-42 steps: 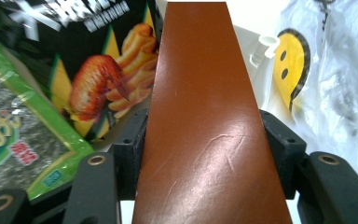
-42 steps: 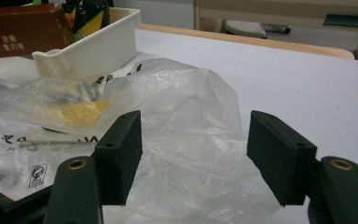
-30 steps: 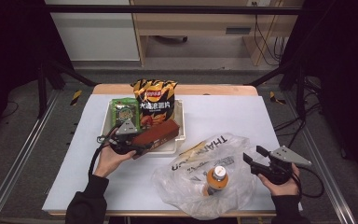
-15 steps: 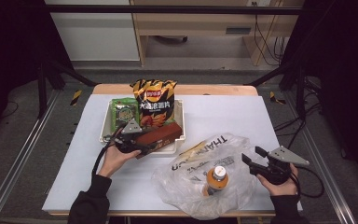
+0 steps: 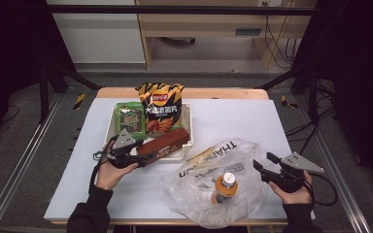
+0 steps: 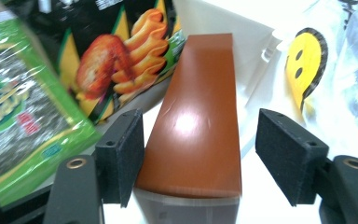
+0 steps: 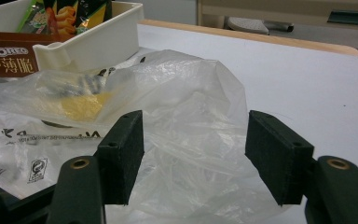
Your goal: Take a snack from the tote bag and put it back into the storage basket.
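Left of centre in the high view, your left gripper (image 5: 143, 154) has just been opening around the brown Oreo box (image 5: 165, 143) propped on the white tray's (image 5: 188, 127) front rim, pads clear of it, so next back away.

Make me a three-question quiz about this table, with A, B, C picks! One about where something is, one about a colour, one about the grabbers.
1. Where is the orange-capped bottle?
A. inside the clear plastic bag
B. in the white bin
C. on the floor

2. What colour is the long box?
A. blue
B. reddish brown
C. white

3. How do the left gripper jaws stand?
A. apart, box between them
B. shut empty
C. clamped on the green packet

Answers: A, the bottle shows through the bag; B, its top is brown; A, there are gaps beside both pads, which have just been opening.
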The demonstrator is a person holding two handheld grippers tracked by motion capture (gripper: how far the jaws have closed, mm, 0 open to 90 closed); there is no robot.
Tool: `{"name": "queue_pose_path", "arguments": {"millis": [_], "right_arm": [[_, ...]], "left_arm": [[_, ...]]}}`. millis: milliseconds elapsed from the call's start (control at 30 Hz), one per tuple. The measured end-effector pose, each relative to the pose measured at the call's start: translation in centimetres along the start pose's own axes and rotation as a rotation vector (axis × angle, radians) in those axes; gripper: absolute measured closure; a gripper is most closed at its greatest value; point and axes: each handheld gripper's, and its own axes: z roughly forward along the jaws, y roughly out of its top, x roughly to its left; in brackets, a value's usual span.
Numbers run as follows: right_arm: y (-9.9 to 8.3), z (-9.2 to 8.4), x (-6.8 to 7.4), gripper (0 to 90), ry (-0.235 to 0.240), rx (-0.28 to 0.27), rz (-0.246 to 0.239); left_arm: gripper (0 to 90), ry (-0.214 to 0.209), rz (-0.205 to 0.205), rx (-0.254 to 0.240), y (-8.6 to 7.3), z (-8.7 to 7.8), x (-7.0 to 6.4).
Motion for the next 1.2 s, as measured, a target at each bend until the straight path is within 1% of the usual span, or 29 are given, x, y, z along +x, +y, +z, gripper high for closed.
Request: {"name": "queue_pose_path", "arguments": {"millis": [100, 167, 267, 300, 400, 433, 467, 533, 633, 667, 767, 867, 967, 1067, 1100, 1133, 1200], "right_arm": [[0.0, 0.0, 0.0, 38.2, 0.000, 0.003, -0.002], [0.0, 0.0, 0.0, 38.3, 0.001, 0.003, -0.007], [-0.1, 0.1, 0.1, 38.5, 0.001, 0.007, -0.005], [-0.1, 0.1, 0.1, 38.5, 0.001, 0.009, -0.004], [-0.1, 0.1, 0.1, 38.7, 0.000, 0.010, -0.010], [-0.1, 0.1, 0.2, 38.8, 0.000, 0.011, -0.007], [-0.1, 0.1, 0.2, 39.0, 0.002, 0.010, -0.008], [-0.1, 0.2, 0.2, 39.2, 0.003, 0.011, -0.009], [-0.2, 0.3, 0.2, 39.3, 0.004, 0.015, -0.009], [-0.2, 0.4, 0.2, 39.3, 0.004, 0.019, -0.013], [-0.2, 0.5, 0.3, 39.4, 0.006, 0.023, -0.015], [-0.3, 0.5, 0.3, 39.4, 0.006, 0.024, -0.016], [-0.3, 0.4, 0.3, 39.4, 0.005, 0.021, -0.015], [-0.2, 0.2, 0.2, 39.4, 0.003, 0.014, -0.011], [-0.1, 0.1, 0.2, 39.4, 0.001, 0.011, -0.011], [-0.1, 0.1, 0.1, 39.4, -0.001, 0.011, -0.010], [-0.2, 0.2, 0.1, 39.5, 0.001, 0.015, -0.013]], "left_arm": [[30.3, 0.020, -0.020, 0.006, -0.5, -0.4, -0.1], [29.7, 0.035, -0.027, 0.005, -0.8, -0.4, -0.2], [28.7, 0.048, -0.044, 0.044, -1.2, -0.1, -0.3], [28.4, 0.055, -0.041, 0.050, -1.4, 0.2, -0.3], [31.3, 0.053, -0.046, 0.069, -1.8, 0.9, -0.3], [33.1, 0.057, -0.043, 0.067, -1.9, 1.0, -0.2], [33.3, 0.055, -0.054, 0.061, -1.9, 1.1, -0.1], [33.4, 0.050, -0.054, 0.050, -1.9, 1.3, 0.2], [32.8, 0.043, -0.078, 0.027, -2.0, 1.7, 0.9], [32.2, 0.045, -0.072, 0.027, -2.0, 1.9, 1.2], [30.3, 0.053, -0.076, 0.018, -2.1, 2.3, 1.5], [29.5, 0.057, -0.075, 0.020, -2.1, 2.3, 1.5], [30.6, 0.049, -0.089, 0.017, -2.1, 1.8, 1.3], [32.2, 0.073, -0.093, 0.030, -2.2, 1.0, 0.9], [33.9, 0.074, -0.100, 0.035, -2.3, 0.8, 0.8], [34.4, 0.071, -0.112, 0.034, -2.3, 0.7, 0.8], [34.7, 0.077, -0.122, 0.040, -2.3, 0.7, 0.7]]}}
